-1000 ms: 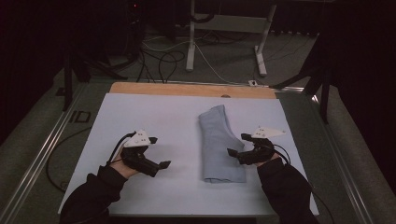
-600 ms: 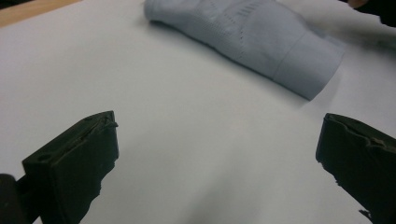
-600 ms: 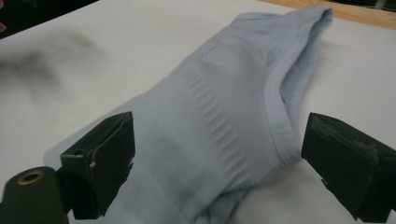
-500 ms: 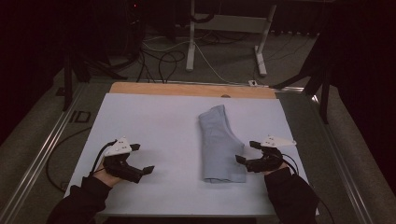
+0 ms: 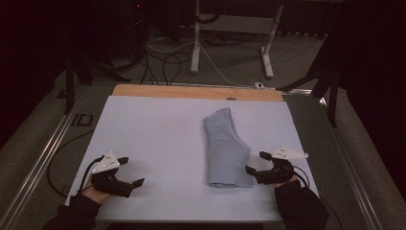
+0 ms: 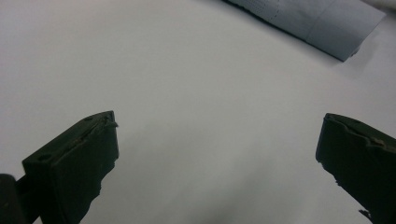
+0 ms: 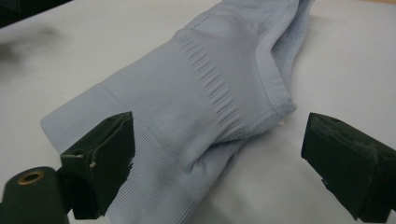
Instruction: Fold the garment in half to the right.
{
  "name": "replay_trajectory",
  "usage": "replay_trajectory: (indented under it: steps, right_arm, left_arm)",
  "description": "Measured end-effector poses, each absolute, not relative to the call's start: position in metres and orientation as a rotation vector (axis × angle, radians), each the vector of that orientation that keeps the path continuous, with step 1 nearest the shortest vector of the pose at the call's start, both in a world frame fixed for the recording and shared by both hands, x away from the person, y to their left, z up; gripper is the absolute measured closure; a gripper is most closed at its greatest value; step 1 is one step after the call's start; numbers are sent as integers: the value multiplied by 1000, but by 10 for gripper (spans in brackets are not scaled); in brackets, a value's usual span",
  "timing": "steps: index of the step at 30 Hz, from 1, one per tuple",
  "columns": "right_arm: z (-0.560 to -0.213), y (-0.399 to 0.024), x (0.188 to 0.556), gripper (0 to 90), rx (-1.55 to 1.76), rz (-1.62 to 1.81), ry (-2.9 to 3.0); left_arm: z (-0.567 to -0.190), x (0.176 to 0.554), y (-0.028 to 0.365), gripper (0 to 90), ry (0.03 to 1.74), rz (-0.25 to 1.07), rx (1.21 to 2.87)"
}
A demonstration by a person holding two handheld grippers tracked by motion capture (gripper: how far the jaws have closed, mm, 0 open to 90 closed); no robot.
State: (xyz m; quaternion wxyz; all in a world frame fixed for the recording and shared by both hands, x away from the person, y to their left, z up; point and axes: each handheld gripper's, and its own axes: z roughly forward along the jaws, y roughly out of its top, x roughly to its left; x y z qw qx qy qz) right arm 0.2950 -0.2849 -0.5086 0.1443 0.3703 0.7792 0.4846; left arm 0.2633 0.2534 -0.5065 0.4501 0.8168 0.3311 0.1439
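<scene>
A folded pale blue garment (image 5: 225, 148) lies lengthwise on the white table top (image 5: 158, 139), right of centre. In the right gripper view its ribbed hem and seams (image 7: 196, 112) lie just ahead of the jaws. My right gripper (image 5: 257, 163) rests open at the garment's near right corner, jaws pointing left at it, nothing between them. My left gripper (image 5: 131, 172) stands open near the front left of the table, well apart from the garment, over bare surface. In the left gripper view (image 6: 219, 135) a corner of the garment (image 6: 322, 23) shows far off at top right.
A wooden strip (image 5: 196, 92) runs along the table's far edge. Metal rails (image 5: 43, 158) flank the table on both sides. Beyond it stand a white table frame (image 5: 230, 38) and loose cables (image 5: 163, 62) on the floor. The left half of the table top is bare.
Both hands have drawn back toward the near edge. The left gripper moved left and nearer the front; the right gripper slid off the garment to its near right corner.
</scene>
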Motion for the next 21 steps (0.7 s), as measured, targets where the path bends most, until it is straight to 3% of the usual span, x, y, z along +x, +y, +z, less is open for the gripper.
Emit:
replay_trajectory:
  steps: [21]
  right_arm:
    - [-526,-297,264,97,1115,1314,2194]
  left_arm:
    - [-524,238,297,0,973,401,1959]
